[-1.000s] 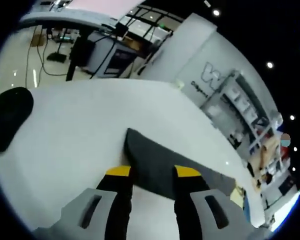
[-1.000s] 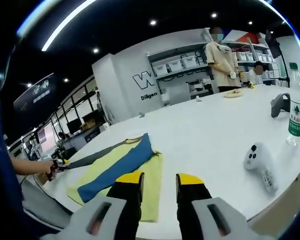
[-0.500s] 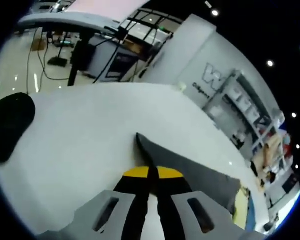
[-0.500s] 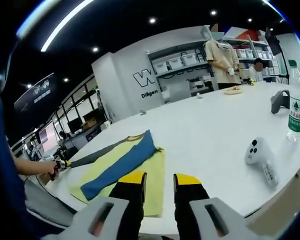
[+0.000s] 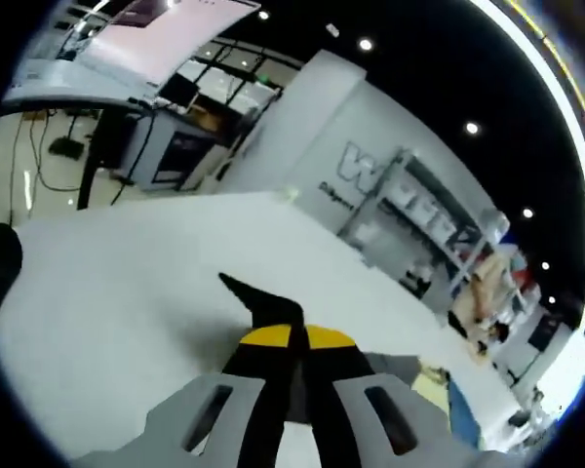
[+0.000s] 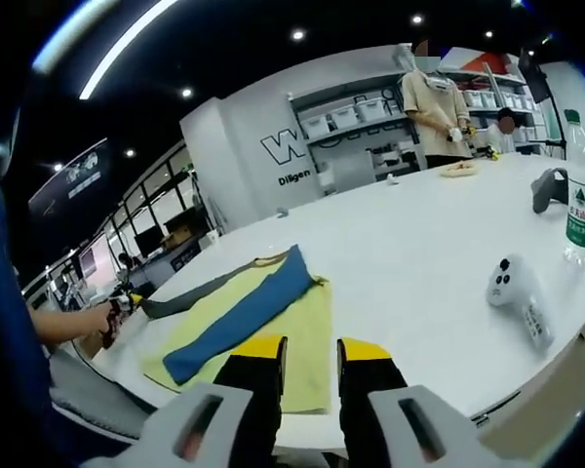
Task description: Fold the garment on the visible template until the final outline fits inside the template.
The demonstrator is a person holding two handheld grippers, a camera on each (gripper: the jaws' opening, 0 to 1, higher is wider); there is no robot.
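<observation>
The left gripper (image 5: 291, 343), its yellow-tipped black jaws pressed together, is pinching the grey sleeve end (image 5: 263, 304) of the yellow, blue and grey knit garment (image 6: 242, 317) and holding that dark tip raised a little off the white tabletop (image 5: 127, 283). In the right gripper view the garment is lying spread near the table's near edge, its long axis running from the gripped grey sleeve (image 6: 190, 295) at the far left, across the blue band (image 6: 246, 313), to the yellow body panel (image 6: 297, 341) just ahead of the right gripper (image 6: 307, 353). That gripper is hovering with its jaws parted and nothing between them, close above the yellow hem. So the sleeve is stretching away from the body toward the left hand (image 6: 97, 320), and the fold, as I judge it, is turning on carrying that sleeve rightward along its own length over the body, the left gripper being the one already on it. No template outline is making itself plain under the cloth. A white handheld controller (image 6: 519, 292) and a clear water bottle (image 6: 577, 200) are resting well apart on the right.
</observation>
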